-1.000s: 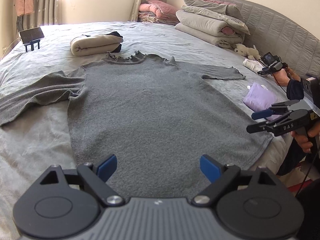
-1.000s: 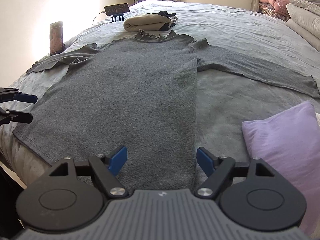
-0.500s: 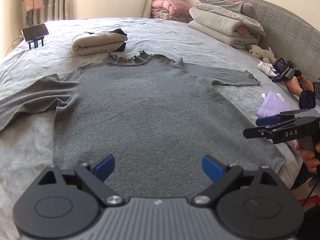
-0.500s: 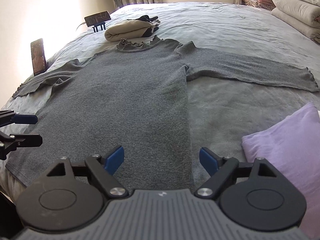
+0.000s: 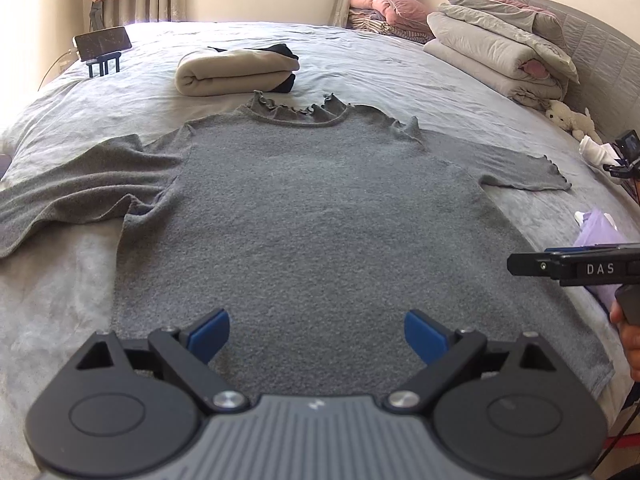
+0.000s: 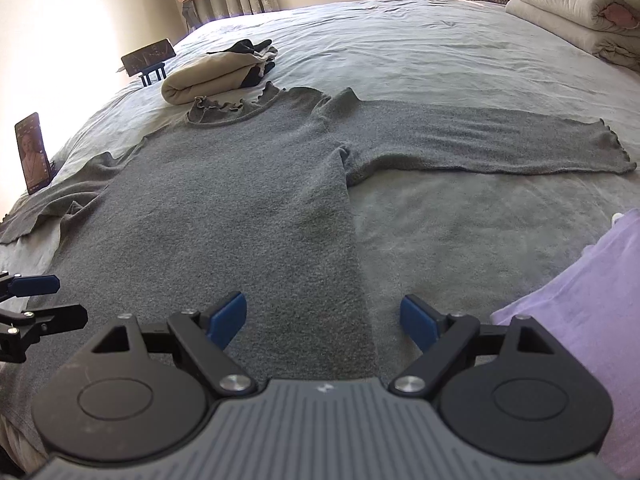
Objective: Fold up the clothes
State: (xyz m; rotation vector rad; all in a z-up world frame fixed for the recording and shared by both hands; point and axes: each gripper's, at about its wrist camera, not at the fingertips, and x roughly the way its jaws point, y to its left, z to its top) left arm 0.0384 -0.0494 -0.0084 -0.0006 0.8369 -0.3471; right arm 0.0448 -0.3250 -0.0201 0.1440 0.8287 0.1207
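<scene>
A grey knit sweater (image 5: pixel 312 216) (image 6: pixel 240 208) with a ruffled collar lies flat on the bed, face up, hem toward me and both sleeves spread out. The left sleeve (image 5: pixel 76 184) is rumpled; the right sleeve (image 6: pixel 480 144) lies straight. My left gripper (image 5: pixel 316 332) hovers open over the hem near its left part, holding nothing. My right gripper (image 6: pixel 322 320) is open over the sweater's right side seam near the hem, also empty. Each gripper shows at the edge of the other's view: the right gripper (image 5: pixel 568 264) and the left gripper (image 6: pixel 36 300).
A folded beige and black bundle (image 5: pixel 236 68) lies beyond the collar. A lilac folded garment (image 6: pixel 580 320) sits at the right. Phones on stands (image 5: pixel 104 46) (image 6: pixel 34 152), stacked quilts and pillows (image 5: pixel 500 48), a plush toy (image 5: pixel 568 118) and the padded headboard (image 5: pixel 600 52) line the bed's edges.
Both grippers have shifted left and slightly forward along the hem, staying open. The sweater has not moved.
</scene>
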